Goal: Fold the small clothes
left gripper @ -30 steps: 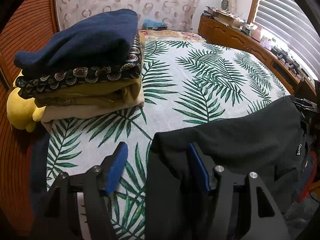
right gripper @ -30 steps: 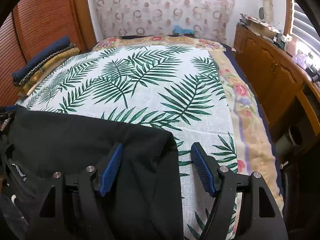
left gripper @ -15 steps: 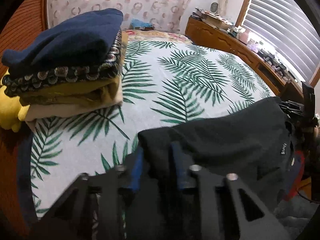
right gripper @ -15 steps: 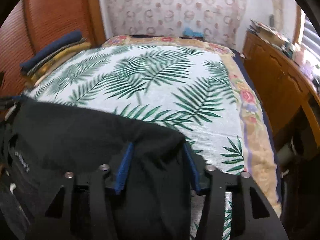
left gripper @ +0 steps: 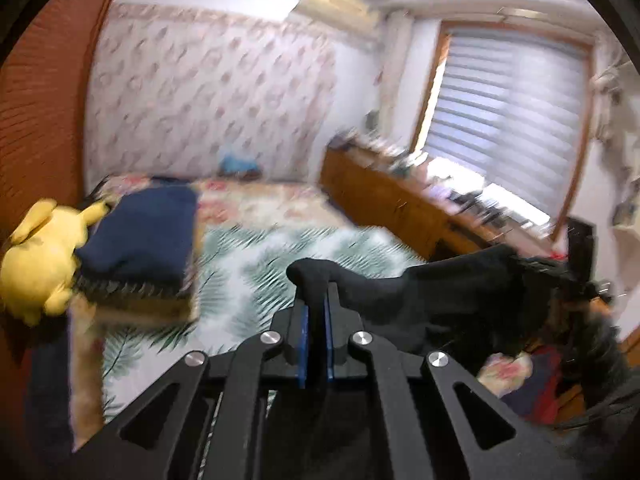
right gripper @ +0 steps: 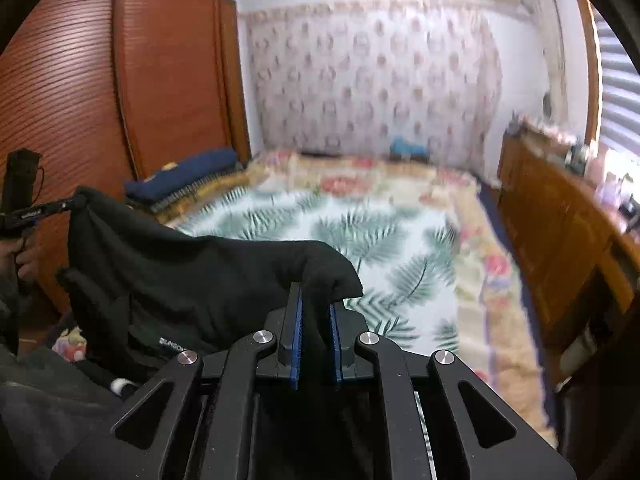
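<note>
A black garment (left gripper: 440,292) hangs stretched in the air between my two grippers, above the palm-leaf bed cover (left gripper: 248,280). My left gripper (left gripper: 316,300) is shut on one corner of it, the cloth bunched over the blue pads. In the right wrist view the same garment (right gripper: 200,272) sags to the left, a white logo showing low on it. My right gripper (right gripper: 316,304) has its jaws closing on the other corner, with cloth pinched between the pads. A hand (right gripper: 24,256) holds the left gripper's handle at the far left.
A stack of folded clothes (left gripper: 140,236) topped by a navy piece sits on the bed's left side beside a yellow plush toy (left gripper: 40,260). A wooden dresser (right gripper: 560,220) runs along the right under the window. A brown wardrobe (right gripper: 120,80) stands on the left.
Both grippers shut on the black garment's corners and rose, lifting it off the bed. Both views tilted up toward the far wall.
</note>
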`<state>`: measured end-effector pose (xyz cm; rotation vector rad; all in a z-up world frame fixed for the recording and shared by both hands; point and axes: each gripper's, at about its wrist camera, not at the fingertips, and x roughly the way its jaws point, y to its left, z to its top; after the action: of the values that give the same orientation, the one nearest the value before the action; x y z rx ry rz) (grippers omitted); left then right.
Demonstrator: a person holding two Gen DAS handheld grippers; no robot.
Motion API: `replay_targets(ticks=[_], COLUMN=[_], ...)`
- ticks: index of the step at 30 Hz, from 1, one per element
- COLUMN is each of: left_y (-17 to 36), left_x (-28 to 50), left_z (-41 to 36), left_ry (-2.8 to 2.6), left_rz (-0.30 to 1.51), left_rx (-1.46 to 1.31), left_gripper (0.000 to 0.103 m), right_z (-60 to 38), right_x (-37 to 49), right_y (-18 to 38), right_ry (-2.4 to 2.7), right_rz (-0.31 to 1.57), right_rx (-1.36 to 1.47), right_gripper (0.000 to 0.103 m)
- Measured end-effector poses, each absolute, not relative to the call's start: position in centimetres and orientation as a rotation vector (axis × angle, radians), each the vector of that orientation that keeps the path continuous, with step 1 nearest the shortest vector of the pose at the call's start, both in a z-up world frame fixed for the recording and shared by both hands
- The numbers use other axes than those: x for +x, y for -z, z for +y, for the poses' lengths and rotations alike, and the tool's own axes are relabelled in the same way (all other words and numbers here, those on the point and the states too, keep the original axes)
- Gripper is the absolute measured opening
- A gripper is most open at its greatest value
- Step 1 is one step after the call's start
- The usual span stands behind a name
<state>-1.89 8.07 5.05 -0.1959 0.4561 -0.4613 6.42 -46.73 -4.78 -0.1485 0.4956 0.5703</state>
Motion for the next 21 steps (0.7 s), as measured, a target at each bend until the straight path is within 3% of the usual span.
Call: replay_targets(ticks=[13,21], left_y=[-21.7,-28.7], left_x=[-7.2,-9.3], left_z=[9.7,11.1], left_ry=[0.481,0.419], left_rz=[0.153,0.020], left_rx=[-0.096,-0.024], left_gripper=[0.003,0.003], right_z=[-48.7,-48.9], right_x=[-1.9,-5.1], right_y=[-11.8,-20.0], right_ry=[-0.557,-0.535], right_rz=[0.111,-0.049], right_rx=[-0.115,-0.175], right_gripper=[0.008,0.008])
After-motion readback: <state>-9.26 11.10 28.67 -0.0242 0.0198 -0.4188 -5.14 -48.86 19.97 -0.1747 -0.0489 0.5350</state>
